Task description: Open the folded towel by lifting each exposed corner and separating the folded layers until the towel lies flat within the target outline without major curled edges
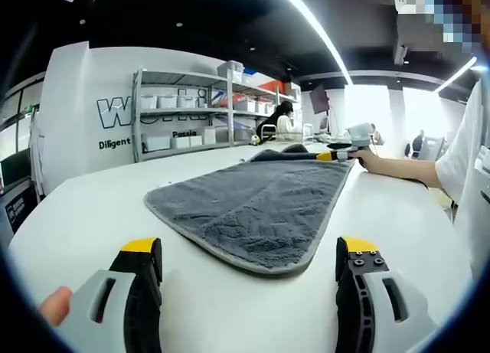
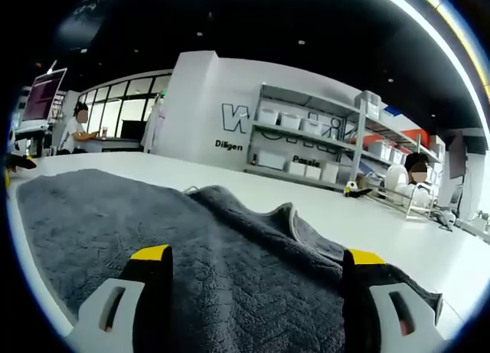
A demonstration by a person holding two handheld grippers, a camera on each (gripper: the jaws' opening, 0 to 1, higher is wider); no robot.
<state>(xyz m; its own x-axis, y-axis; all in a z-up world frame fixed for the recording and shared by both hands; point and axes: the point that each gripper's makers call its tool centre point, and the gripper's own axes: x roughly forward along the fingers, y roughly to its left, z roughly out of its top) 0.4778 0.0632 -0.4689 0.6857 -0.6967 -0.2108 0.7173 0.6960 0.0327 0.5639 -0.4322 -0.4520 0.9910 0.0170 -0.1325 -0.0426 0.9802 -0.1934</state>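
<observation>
We see a big room with a dark ceiling (image 1: 191,16). Long bright light strips (image 1: 314,27) run across it. A white wall (image 1: 84,108) has large dark letters (image 2: 236,117) on it. In front of that wall stands a grey metal shelf rack (image 1: 184,112) full of white boxes (image 1: 167,102). The wide white table (image 1: 84,215) spreads out below. In the right gripper view, we see tall windows (image 2: 126,116) far off, with a person sitting at a desk (image 2: 107,142) near a screen (image 2: 44,93). Another person sits by the rack (image 2: 417,169).
</observation>
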